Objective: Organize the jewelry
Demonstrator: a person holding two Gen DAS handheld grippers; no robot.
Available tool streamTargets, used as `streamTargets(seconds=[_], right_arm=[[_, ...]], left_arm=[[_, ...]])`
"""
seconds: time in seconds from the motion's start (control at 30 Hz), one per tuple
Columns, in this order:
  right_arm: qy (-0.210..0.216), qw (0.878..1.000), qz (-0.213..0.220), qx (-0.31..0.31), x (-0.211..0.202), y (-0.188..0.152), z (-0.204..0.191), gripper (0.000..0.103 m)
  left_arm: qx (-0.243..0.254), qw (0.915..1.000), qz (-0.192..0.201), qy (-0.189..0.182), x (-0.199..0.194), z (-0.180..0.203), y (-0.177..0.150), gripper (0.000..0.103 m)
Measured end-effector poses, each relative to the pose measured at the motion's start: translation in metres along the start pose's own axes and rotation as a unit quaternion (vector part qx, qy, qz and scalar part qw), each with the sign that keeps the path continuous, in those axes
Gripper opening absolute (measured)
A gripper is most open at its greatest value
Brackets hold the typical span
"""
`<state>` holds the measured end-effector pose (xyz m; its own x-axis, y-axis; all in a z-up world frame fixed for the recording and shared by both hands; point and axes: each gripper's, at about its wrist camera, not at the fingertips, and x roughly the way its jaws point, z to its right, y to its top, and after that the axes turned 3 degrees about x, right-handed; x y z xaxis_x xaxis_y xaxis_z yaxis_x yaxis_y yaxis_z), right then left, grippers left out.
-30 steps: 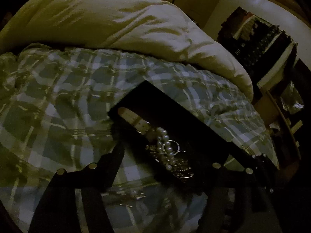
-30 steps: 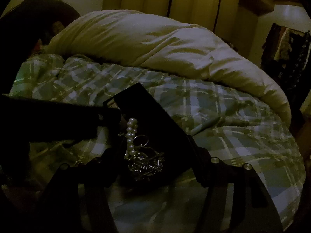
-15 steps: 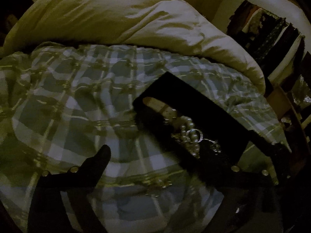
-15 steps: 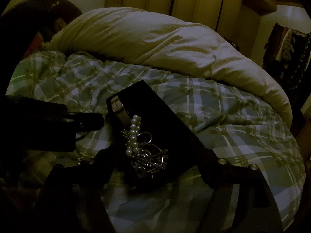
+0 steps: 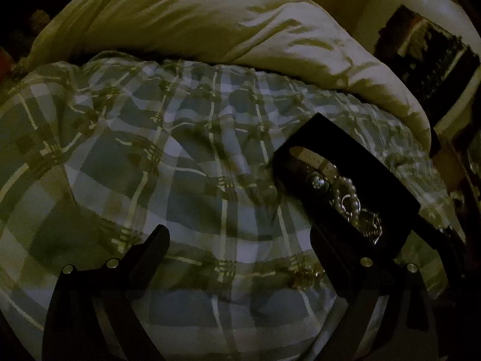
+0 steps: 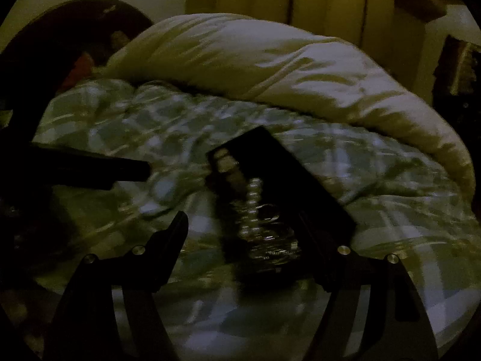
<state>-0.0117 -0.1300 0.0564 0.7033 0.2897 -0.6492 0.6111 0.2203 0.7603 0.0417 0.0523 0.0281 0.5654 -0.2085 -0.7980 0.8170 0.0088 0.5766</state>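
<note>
1. Black jewelry box [image 5: 345, 186] lies open on the plaid bedspread [image 5: 150, 165], just below the rolled cream duvet [image 5: 225, 24]. Inside it: a pale watch strap [image 5: 312, 158], a pearl strand [image 5: 350, 195], and a silver tangle [image 5: 371, 228] at the near end.
2. A small metallic piece [image 5: 303, 273] lies on the bedspread beside the box's near corner; too dim to identify.
3. Left gripper [image 5: 240, 240]: fingers wide apart, holding nothing. Right gripper [image 6: 243, 231]: fingers spread, nothing held, the box's near end between them.
4. Right wrist view is motion-blurred; box contents there read only as smeared highlights. Scene very dark; the shelving at the right edge is unreadable.
5. Versus 0.5 s ago: the box sits further right in the left wrist view; the left gripper has swung away leftward.
</note>
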Motion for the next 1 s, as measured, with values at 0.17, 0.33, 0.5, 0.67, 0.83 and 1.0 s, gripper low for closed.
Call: streamTargets(seconds=[0.17, 0.33, 0.5, 0.67, 0.83, 1.0], right_arm=[[0.050, 0.998, -0.009, -0.022, -0.001, -0.004, -0.019, 0.073], [0.103, 0.994, -0.035, -0.032, 0.007, -0.011, -0.036, 0.073], [0.122, 0.990, -0.072, -0.012, 0.026, -0.017, -0.037, 0.073], [0.111, 0.990, -0.085, 0.018, 0.042, -0.015, -0.028, 0.072], [0.094, 0.992, -0.080, 0.002, 0.043, -0.016, -0.032, 0.072], [0.126, 0.989, -0.081, 0.007, 0.040, -0.015, -0.036, 0.067]], left_arm=[[0.007, 0.9999, -0.002, 0.008, -0.005, -0.004, -0.002, 0.092], [0.004, 1.0000, -0.006, 0.004, -0.006, -0.007, -0.004, 0.092], [0.015, 0.9998, -0.011, 0.003, -0.004, -0.003, -0.007, 0.091], [0.016, 0.9998, -0.013, 0.001, -0.004, -0.001, -0.008, 0.090], [0.018, 0.9996, -0.021, -0.005, 0.000, 0.000, -0.010, 0.074], [0.013, 0.9996, -0.022, -0.009, -0.001, -0.003, -0.010, 0.059]])
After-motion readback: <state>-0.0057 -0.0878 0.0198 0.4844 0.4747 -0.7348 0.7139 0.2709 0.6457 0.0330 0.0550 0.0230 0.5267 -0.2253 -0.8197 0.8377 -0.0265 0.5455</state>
